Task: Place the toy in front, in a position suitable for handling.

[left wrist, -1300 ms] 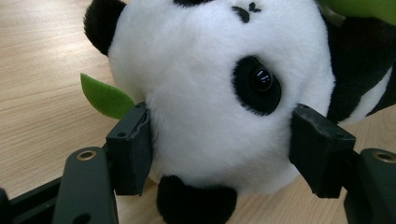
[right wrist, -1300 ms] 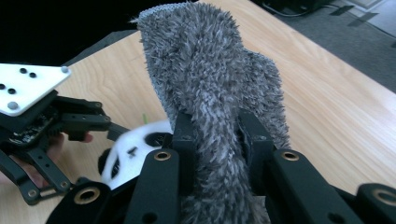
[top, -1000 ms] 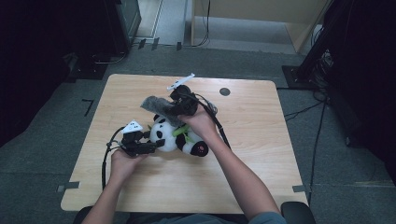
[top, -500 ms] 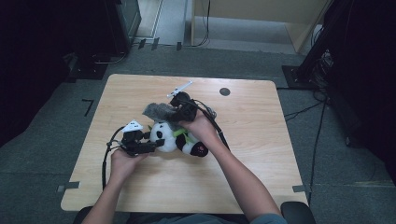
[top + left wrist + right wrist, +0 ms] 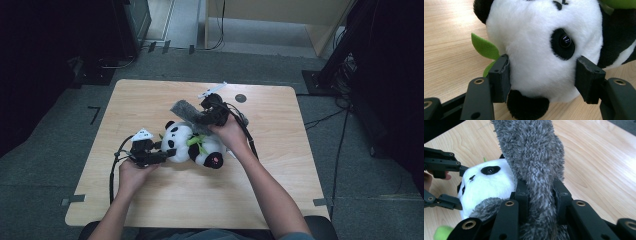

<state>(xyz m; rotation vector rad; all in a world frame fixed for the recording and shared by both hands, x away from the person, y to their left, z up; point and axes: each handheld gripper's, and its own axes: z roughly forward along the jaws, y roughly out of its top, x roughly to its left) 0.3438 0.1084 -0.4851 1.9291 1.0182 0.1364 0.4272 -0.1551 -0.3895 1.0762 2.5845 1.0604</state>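
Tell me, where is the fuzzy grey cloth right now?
In the high view the fuzzy grey cloth is pinched in the right tool, just above the toy panda near the table's middle.

The plush panda [image 5: 192,142] is white with black ears, black eye patches and black limbs, with a bright green felt leaf [image 5: 484,47] by its head and a pink-red spot on one dark paw. The furry cloth [image 5: 536,162] above the panda is mottled grey. The tabletop [image 5: 150,100] is pale wood grain.

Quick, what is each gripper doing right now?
Left gripper: jaws just closing around the panda's head, pads touching its sides.
Right gripper: closed on the grey fuzzy cloth.
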